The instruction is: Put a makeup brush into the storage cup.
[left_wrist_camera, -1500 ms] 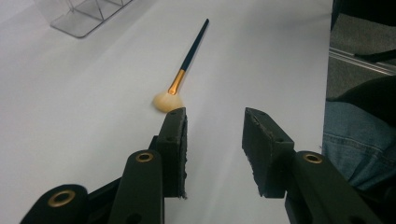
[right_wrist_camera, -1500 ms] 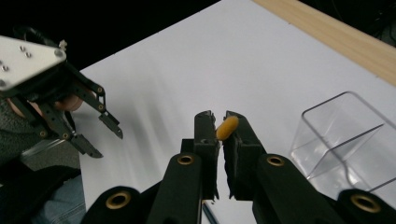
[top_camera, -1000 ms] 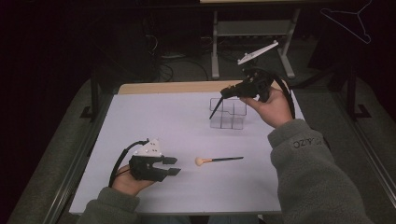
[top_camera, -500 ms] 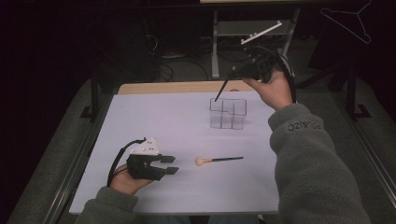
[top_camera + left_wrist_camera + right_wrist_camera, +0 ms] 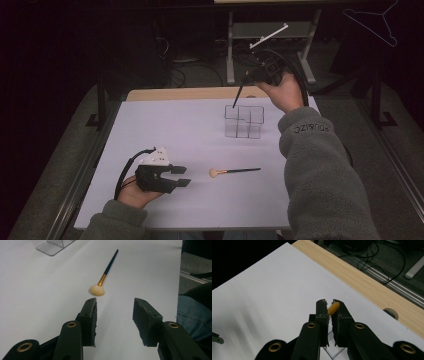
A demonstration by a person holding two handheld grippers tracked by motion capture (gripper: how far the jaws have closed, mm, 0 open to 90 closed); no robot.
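While the left gripper rests spread behind the fan brush, the right gripper clamps what looks like another brush above the clear organizer.

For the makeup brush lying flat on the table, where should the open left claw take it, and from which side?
Grip the brush on its thin dark handle, clear of the soft bristles. It lies flat, so bring the left claw down from above, jaws straddling the handle crosswise.
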